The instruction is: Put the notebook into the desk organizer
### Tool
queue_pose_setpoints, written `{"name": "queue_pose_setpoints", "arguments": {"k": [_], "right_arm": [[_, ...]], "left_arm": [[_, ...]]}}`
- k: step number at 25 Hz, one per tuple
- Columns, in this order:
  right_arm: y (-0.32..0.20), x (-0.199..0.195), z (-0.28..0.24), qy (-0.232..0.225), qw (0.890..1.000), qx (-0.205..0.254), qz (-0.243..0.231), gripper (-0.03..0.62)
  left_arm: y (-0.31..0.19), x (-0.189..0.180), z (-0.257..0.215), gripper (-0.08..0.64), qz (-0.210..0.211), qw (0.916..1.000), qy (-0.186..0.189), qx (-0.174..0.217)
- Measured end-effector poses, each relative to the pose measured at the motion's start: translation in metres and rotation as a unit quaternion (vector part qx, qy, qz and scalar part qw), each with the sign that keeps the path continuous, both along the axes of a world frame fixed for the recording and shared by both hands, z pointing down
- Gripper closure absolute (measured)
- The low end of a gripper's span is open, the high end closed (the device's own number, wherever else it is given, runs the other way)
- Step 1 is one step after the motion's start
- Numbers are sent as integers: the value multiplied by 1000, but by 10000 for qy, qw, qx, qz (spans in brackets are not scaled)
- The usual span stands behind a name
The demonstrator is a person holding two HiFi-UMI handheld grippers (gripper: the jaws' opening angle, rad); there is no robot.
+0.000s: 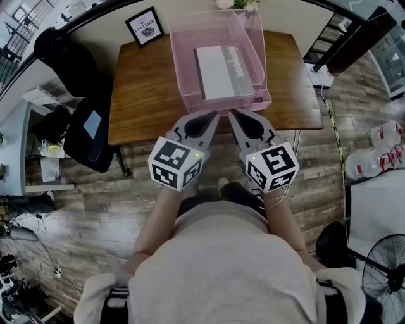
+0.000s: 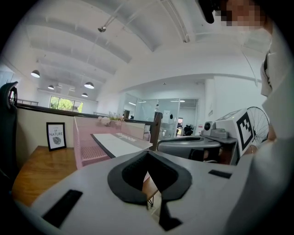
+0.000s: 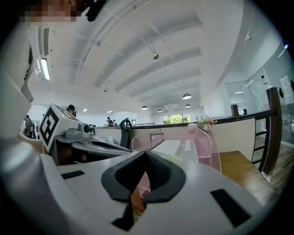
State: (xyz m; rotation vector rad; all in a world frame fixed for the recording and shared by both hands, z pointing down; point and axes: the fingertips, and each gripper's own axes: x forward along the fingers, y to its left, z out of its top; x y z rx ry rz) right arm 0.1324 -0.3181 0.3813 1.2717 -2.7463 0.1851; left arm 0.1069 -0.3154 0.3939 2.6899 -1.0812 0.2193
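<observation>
A grey-white notebook (image 1: 218, 73) lies flat inside the pink mesh desk organizer (image 1: 180, 69) at the back of the wooden table (image 1: 142, 95). Both grippers hang side by side over the table's front edge, short of the organizer. My left gripper (image 1: 214, 116) is shut with nothing in it. My right gripper (image 1: 232, 114) is also shut and empty. The left gripper view shows its jaws (image 2: 147, 155) closed, the notebook (image 2: 121, 142) and the organizer (image 2: 85, 147) beyond them. The right gripper view shows my right gripper (image 3: 145, 153) closed before the organizer (image 3: 206, 142).
A framed picture (image 1: 145, 26) stands at the table's back left and flowers (image 1: 240, 5) behind the organizer. A black chair (image 1: 92, 130) stands left of the table. White bags (image 1: 380, 152) and a fan (image 1: 380, 266) are on the floor at the right.
</observation>
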Motion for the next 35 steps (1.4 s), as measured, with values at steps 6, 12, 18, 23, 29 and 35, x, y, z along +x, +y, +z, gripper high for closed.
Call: {"name": "queue_pose_setpoints", "arguments": {"k": [6,12,18,23,29,35], "right_arm": [[0,-4,2,-20,9999,-12,-115,583],[-2,-6,0,-65,9998,-3,-166,583],[-5,-6,1,-195,9996,-71,-197,583],[-7,-4,3,-230,9995,-75,-198,583],[-8,-3,9,-178,9995,-128,-207,583],[-7,-6,4,-28,9997,-1,-247,583]], "left_arm": [[-3,0,5,549,25,9999,0,-128],[-5,-1,5,549,-2,9999,28,-130],[-8,0,10,549,-31,9996,121,-254],[-11,0,13,548,-63,9996,86,-252],[-11,3,14,549,-41,9996,103,-271],[-10,3,17,549,-67,9993,125,-349]]}}
